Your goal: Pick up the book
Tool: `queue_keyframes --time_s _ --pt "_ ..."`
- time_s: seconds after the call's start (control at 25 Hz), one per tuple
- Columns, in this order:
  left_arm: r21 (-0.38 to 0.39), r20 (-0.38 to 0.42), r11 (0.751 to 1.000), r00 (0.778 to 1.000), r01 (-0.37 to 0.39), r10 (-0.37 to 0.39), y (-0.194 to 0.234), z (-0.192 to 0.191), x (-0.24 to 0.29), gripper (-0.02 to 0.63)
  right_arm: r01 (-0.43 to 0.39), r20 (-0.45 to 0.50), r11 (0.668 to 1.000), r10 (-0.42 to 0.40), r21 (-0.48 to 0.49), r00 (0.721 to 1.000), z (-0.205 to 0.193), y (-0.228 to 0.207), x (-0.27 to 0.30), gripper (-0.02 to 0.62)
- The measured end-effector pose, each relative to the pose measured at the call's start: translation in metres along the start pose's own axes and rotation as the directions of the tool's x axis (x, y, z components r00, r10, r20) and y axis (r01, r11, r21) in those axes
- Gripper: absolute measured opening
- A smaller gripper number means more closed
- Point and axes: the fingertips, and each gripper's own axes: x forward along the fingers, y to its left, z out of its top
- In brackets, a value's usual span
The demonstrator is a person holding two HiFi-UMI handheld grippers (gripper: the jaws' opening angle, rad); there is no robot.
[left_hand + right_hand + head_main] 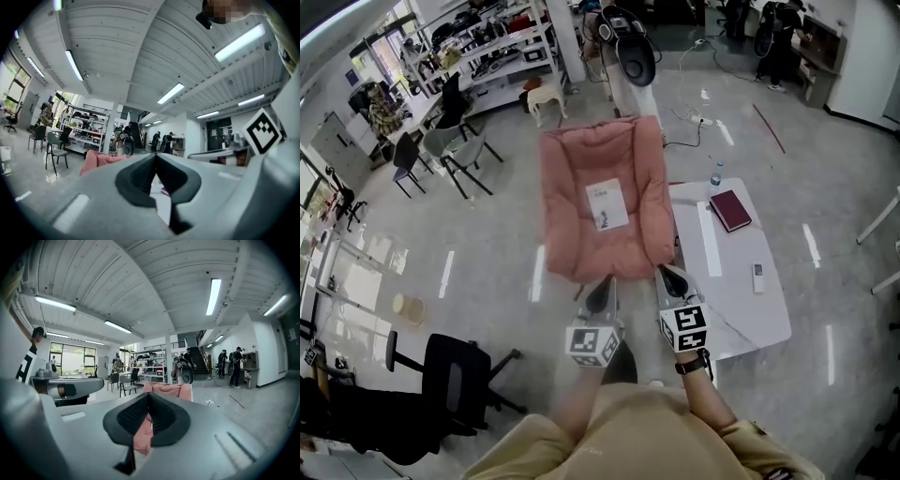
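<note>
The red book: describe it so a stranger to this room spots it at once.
Find the white table right of the pink chair. At its far end, by a bottle, lies the red book. It is dark maroon; the remote nearby is small and white.

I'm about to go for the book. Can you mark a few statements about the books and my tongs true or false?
1. The left tongs and right tongs are both shut and empty. True.
2. The dark red book lies on the pink chair. False: it lies on the white table; the chair holds a white booklet.
3. A small white remote lies on the table, nearer the person than the dark red book. True.
4. The right tongs touch the dark red book. False: they are well short of it, near the chair's front edge.
</note>
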Motion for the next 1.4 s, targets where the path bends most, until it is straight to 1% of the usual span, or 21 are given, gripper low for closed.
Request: queue_keyframes --time_s 0.12,0.2,0.28,0.4,0.44,0.52,0.6,0.76,0.88,1.0,1.2,1.28,1.4 --pt "-0.004 0.007 0.998 0.998 0.059 -0.059 0.006 0.002 0.035 -0.002 0.023 0.024 0.999 -0.024 0.028 0.999 0.011 -0.025 0.027 -0.005" --pt "-0.002 0.017 0.997 0.997 0.076 -0.076 0.021 0.009 0.058 -0.002 0.041 0.036 0.999 -0.042 0.033 0.998 0.023 -0.039 0.051 -0.005" --pt "-0.008 0.038 0.998 0.997 0.062 -0.061 0.049 0.018 0.081 -0.002 0.043 0.039 0.999 -0.044 0.032 0.998 0.033 -0.044 0.08 -0.005" --pt "-0.021 0.092 1.0 0.996 -0.003 0.005 0.106 0.038 0.11 -0.002 0.009 0.047 1.0 -0.011 0.029 0.999 0.05 -0.036 0.128 -0.005" --pt "-0.026 0.108 1.0 0.994 -0.012 0.014 0.122 0.045 0.119 -0.002 -0.001 0.052 1.0 -0.001 0.024 0.999 0.056 -0.034 0.143 -0.005" --pt "-0.037 0.121 0.999 0.993 0.001 0.003 0.145 0.055 0.138 -0.002 -0.003 0.055 1.0 0.003 0.015 0.998 0.067 -0.034 0.172 -0.005" --pt "-0.045 0.115 0.999 0.993 0.022 -0.016 0.163 0.056 0.155 -0.002 0.001 0.047 1.0 -0.002 0.014 0.999 0.074 -0.037 0.199 -0.005" --pt "-0.059 0.095 0.997 0.995 0.043 -0.038 0.21 0.045 0.187 -0.002 -0.016 0.037 1.0 0.015 0.026 0.999 0.075 -0.034 0.262 -0.005" --pt "-0.078 0.074 0.996 0.997 0.04 -0.034 0.25 0.035 0.203 -0.002 -0.046 0.011 0.999 0.046 0.027 0.999 0.068 -0.021 0.308 -0.005" --pt "-0.111 0.046 0.993 0.998 0.041 -0.036 0.28 0.026 0.212 -0.002 -0.085 -0.024 0.996 0.086 0.025 0.996 0.062 -0.003 0.345 -0.005" --pt "-0.157 0.008 0.987 0.999 0.041 -0.04 0.312 0.007 0.223 -0.002 -0.143 -0.082 0.99 0.142 -0.011 0.986 0.054 0.022 0.388 -0.003" --pt "-0.177 -0.007 0.984 0.999 0.03 -0.032 0.325 -0.001 0.227 -0.002 -0.15 -0.108 0.989 0.148 -0.01 0.983 0.047 0.021 0.401 -0.003" --pt "-0.207 -0.039 0.978 0.999 0.007 -0.015 0.348 -0.02 0.234 -0.002 -0.139 -0.146 0.99 0.138 0.008 0.98 0.027 0.012 0.42 -0.002"
